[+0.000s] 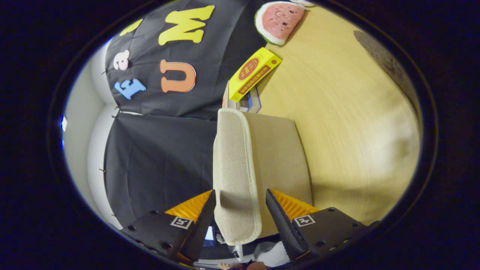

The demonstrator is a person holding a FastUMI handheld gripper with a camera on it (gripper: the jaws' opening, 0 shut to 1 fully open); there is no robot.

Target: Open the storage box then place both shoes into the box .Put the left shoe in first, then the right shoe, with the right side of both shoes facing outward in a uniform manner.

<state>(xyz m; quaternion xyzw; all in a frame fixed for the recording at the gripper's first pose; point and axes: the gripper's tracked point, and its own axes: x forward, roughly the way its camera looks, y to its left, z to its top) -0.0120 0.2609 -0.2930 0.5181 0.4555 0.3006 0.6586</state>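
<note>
The view is rolled sideways, with the wooden table (348, 112) running up one side. A beige fabric storage box (281, 157) stands on it. Its woven lid (232, 157), edged with pale piping, is swung up on edge. The lid's rim lies between the fingers of my gripper (240, 191), and both fingers press on it from either side. Below the lid's lower corner, behind the fingers, a white object (270, 257) shows in part; I cannot tell whether it is a shoe.
Beyond the storage box a yellow carton (253, 73) leans on a blue-and-white box (250, 103). A watermelon-slice plush (281, 20) lies further off on the table. A dark round patch (386, 63) marks the table's far side. The booth's black cloth wall (157, 150) is close by.
</note>
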